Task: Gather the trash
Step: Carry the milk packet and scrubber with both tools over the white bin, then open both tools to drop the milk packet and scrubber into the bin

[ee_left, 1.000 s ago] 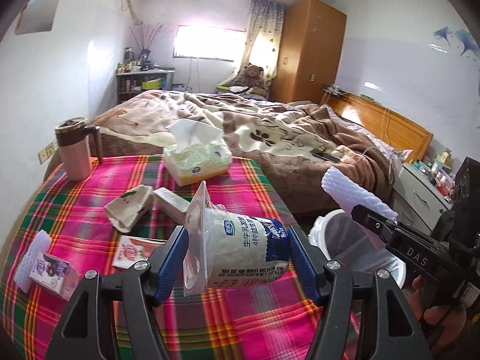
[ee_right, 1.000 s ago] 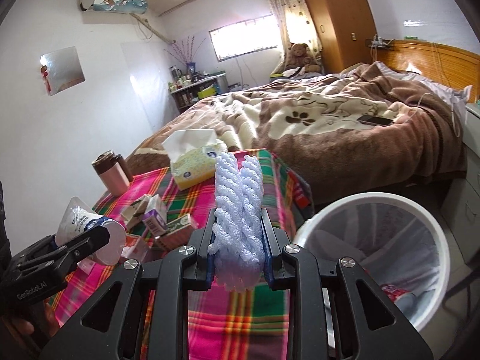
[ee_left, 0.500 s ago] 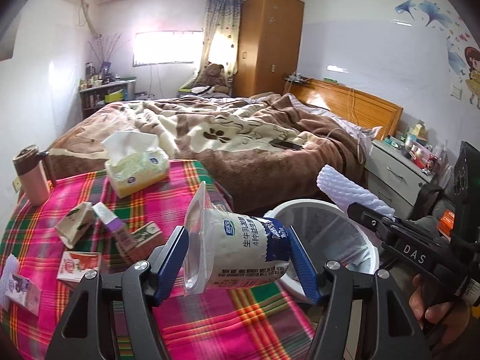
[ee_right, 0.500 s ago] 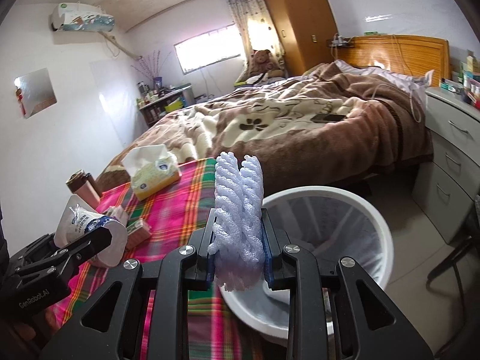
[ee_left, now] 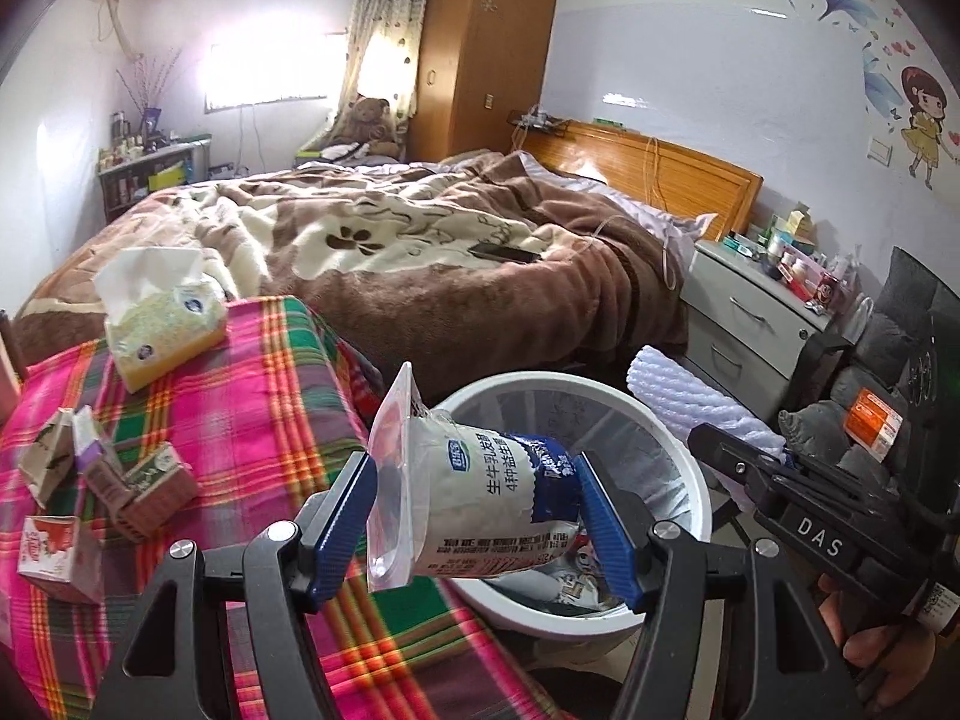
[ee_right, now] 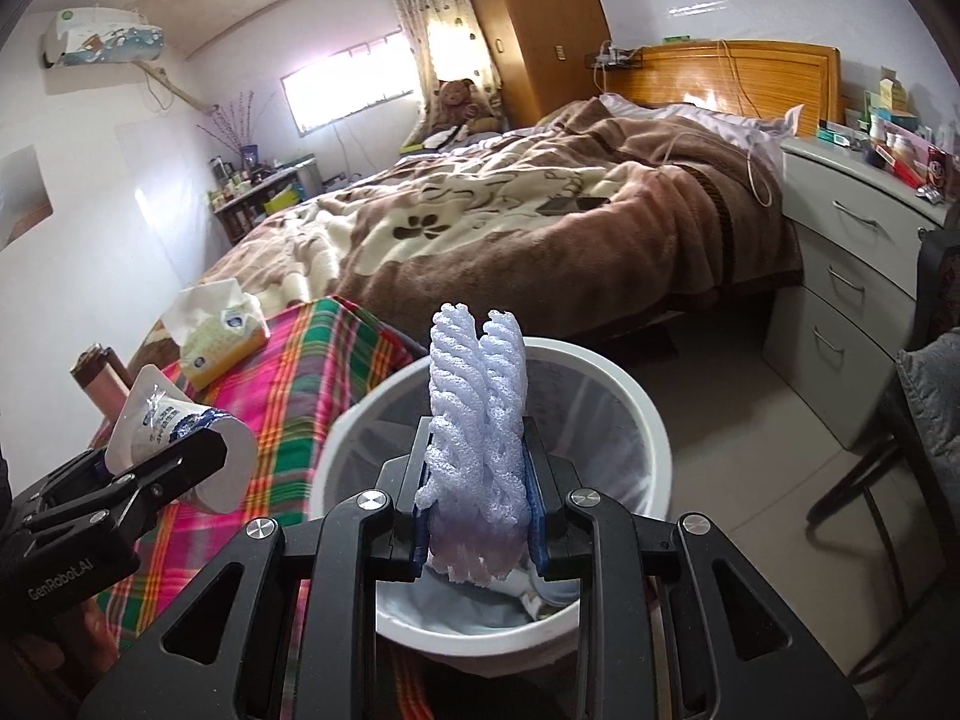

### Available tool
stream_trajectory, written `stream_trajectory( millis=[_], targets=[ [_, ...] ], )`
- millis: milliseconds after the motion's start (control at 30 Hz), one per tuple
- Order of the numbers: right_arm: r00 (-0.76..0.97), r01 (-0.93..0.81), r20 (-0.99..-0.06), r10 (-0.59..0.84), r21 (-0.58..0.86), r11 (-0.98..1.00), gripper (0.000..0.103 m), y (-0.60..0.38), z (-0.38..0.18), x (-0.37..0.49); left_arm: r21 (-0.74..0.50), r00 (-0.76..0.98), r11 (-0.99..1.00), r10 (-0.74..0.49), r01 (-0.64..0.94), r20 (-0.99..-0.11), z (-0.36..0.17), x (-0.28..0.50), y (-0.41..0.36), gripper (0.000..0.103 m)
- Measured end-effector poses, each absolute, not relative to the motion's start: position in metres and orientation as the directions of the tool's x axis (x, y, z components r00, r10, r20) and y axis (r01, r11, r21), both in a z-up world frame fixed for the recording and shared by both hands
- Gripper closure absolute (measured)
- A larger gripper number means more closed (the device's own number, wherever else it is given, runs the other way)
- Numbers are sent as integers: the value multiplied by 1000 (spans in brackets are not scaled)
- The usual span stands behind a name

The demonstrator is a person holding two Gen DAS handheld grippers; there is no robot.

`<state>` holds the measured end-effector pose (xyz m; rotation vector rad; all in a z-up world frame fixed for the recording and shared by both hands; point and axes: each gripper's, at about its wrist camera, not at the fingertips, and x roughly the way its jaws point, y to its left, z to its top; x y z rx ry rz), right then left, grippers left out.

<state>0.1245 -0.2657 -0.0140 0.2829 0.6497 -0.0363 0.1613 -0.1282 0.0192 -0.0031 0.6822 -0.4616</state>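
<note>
Now both claws had swung off the plaid-clothed tabletop (ee_left: 258,396): the left claw (ee_left: 477,519) gripped the crumpled white-and-blue milk pouch (ee_left: 480,510) at the bin rim's nine o'clock, the right claw (ee_right: 477,516) pinched white foam netting (ee_right: 477,414) above the round white wastebasket (ee_right: 600,372), ready for dropping.

Bin (ee_left: 678,450) at frame centre, right of bench (ee_left: 264,384); tissue box (ee_left: 165,324) upper left; bed (ee_left: 390,240) behind.

left wrist: close, over bin (ee_left: 690,468) | right wrist: close, same bin
</note>
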Motion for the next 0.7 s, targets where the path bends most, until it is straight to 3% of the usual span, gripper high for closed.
stream_trajectory(
  millis=[500, 600, 667, 700],
  targets=[
    [721, 187, -693, 12, 211, 960, 74, -288, -37, 131, -158, 611, 871, -444, 464, -655, -5, 180, -164, 35],
    [716, 198, -699, 0, 203, 959, 65, -289, -37, 132, -165, 607, 871, -447, 463, -657, -7, 181, -166, 32],
    [718, 200, -696, 2, 209, 957, 46, -291, -37, 132, -167, 610, 874, -444, 456, -657, -8, 181, -165, 31],
    [721, 199, -693, 4, 212, 957, 43, -291, -36, 131, -167, 610, 875, -442, 454, -658, -8, 182, -164, 30]
  ],
)
